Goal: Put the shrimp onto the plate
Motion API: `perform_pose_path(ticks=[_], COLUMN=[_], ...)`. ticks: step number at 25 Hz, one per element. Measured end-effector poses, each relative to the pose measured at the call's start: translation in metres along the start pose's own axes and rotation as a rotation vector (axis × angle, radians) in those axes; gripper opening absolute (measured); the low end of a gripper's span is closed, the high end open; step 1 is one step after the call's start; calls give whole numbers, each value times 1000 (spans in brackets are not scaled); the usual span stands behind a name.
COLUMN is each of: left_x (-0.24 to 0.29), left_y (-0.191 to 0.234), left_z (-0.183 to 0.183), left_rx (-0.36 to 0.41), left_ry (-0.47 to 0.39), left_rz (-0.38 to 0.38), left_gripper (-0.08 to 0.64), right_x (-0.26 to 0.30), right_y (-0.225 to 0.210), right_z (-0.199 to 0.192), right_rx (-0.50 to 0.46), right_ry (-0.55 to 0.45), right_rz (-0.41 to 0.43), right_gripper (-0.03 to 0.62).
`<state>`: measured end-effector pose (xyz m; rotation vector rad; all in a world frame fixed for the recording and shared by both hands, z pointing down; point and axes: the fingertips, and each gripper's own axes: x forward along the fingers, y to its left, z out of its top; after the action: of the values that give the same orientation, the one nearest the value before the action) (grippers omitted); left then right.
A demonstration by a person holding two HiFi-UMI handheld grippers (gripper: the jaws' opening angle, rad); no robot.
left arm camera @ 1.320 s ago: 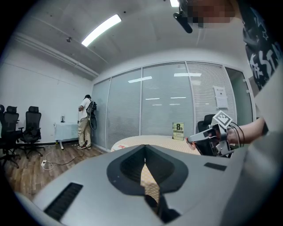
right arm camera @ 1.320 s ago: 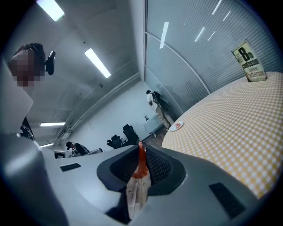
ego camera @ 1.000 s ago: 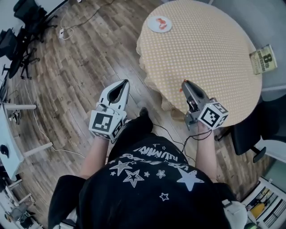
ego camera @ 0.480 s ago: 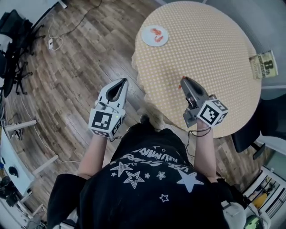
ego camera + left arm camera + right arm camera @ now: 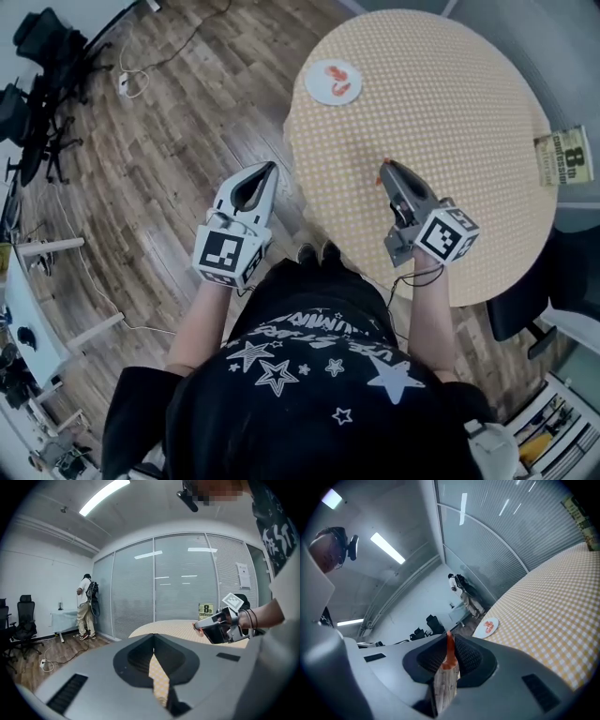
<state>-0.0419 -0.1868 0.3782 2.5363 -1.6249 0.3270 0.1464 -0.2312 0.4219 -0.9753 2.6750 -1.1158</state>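
Observation:
On the round table with a yellow checked cloth (image 5: 450, 103) a white plate (image 5: 335, 82) stands near the far left edge, with orange shrimp on it. My right gripper (image 5: 382, 170) hangs over the table's near left part, shut on an orange shrimp (image 5: 449, 649) that sticks up between its jaws. In the right gripper view the plate (image 5: 488, 626) lies ahead on the cloth. My left gripper (image 5: 271, 169) is shut and empty, held over the wooden floor left of the table. The left gripper view shows the right gripper (image 5: 219, 627) from the side.
A green card marked "8th" (image 5: 567, 157) stands at the table's right edge. Office chairs (image 5: 42, 37) and cables lie on the floor at the far left, a black chair (image 5: 525, 300) at the right. A person (image 5: 86, 605) stands by a glass wall.
The view has shifted as I stepped closer to the table. My right gripper with the shrimp now sits further in over the cloth. Both grippers stay shut.

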Motion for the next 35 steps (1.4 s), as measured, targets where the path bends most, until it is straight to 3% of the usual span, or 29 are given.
perform_pose_path(ticks=[10,18,24,28,35], left_x=[-5,1,52,84,117], left_y=[-12,9,44,67,128], left_z=[10,18,13,16,19], left_rx=[20,20,-12,15,23], left_ry=[-18,-22,-36,-41,-51], left_rz=[83,75,-12,-130,-230], left_gripper=[8,8,8,8,8], right_x=[1,7,29,52,113], right_y=[-6,-3,-17,-19,-18], right_z=[3,6,3,5,14], right_rx=[1,-4,7,25,24], right_ry=[8,-3,-18,-64,-90], right_rz=[85,55,-25,-103,-185], right_gripper=[52,52,52,52,52])
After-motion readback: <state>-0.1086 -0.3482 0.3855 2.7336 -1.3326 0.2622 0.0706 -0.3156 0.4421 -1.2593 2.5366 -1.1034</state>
